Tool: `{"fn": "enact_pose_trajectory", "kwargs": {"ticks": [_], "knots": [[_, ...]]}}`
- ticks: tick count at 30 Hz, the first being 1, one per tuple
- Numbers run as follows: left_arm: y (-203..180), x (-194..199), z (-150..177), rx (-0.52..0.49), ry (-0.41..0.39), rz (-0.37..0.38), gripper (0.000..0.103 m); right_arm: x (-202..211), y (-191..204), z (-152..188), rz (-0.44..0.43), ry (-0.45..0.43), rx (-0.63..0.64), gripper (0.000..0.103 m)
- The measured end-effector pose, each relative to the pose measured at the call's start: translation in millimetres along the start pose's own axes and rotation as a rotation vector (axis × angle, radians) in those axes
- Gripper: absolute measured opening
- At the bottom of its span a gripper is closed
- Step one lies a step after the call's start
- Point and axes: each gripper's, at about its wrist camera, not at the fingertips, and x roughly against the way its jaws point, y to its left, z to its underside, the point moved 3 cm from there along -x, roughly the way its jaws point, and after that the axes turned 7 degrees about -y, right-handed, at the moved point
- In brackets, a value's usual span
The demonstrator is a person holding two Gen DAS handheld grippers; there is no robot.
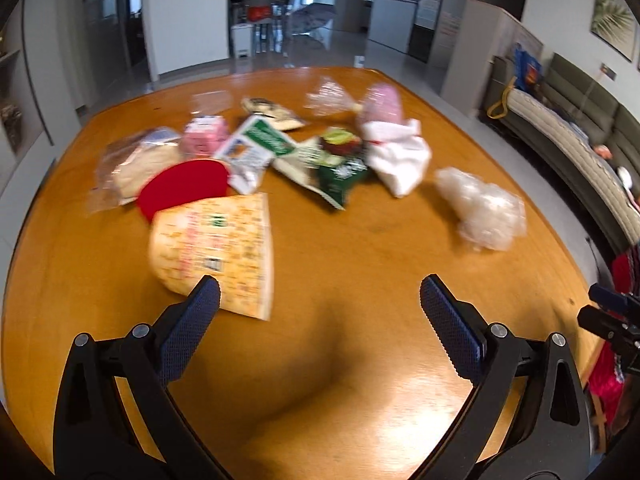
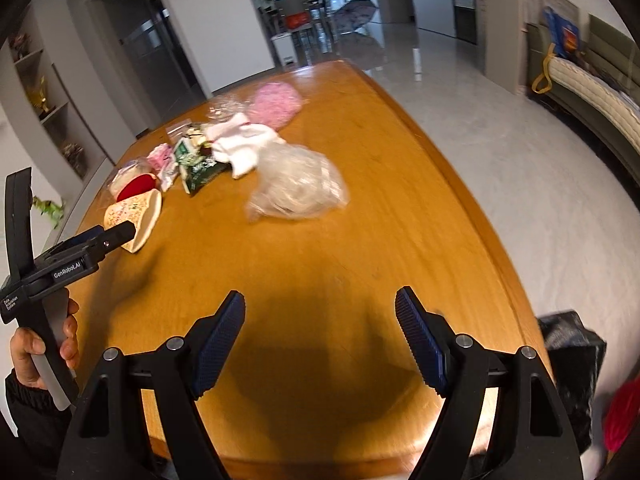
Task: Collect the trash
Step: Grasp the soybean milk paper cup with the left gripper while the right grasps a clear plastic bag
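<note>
Both claws are released and nothing is grasped: the left claw [image 1: 320, 296] is aimed at the paper cup [image 1: 212, 252] lying left of centre, probably for pickup. Trash is scattered across the upper bench [image 1: 360, 248]; the right claw [image 2: 320, 308] is held below the clear plastic bag [image 2: 298, 184].

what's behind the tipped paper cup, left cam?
Directly behind the paper cup lies a red round piece, its near edge covered by the cup. Beyond that sits a clear bag with something pale inside. The cup's interior isn't visible.
</note>
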Motion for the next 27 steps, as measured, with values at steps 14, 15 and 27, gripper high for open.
{"fn": "enact_pose_trajectory", "kwargs": {"ticks": [14,15,27], "knots": [[36.8,-43.3,-11.5,-0.155,0.015,-0.164,0.097,-55.5,42.5,-42.1,-0.068,0.025,0.1,0.081],[37.4,-43.5,-11.3,-0.167,0.017,-0.171,0.097,-58.6,44.2,-45.9,-0.063,0.022,0.107,0.081],[105.0,-51.1,-4.9,0.301,0.183,-0.03,0.097,-67.4,47.6,-52.9,-0.072,0.029,0.121,0.081]]}}
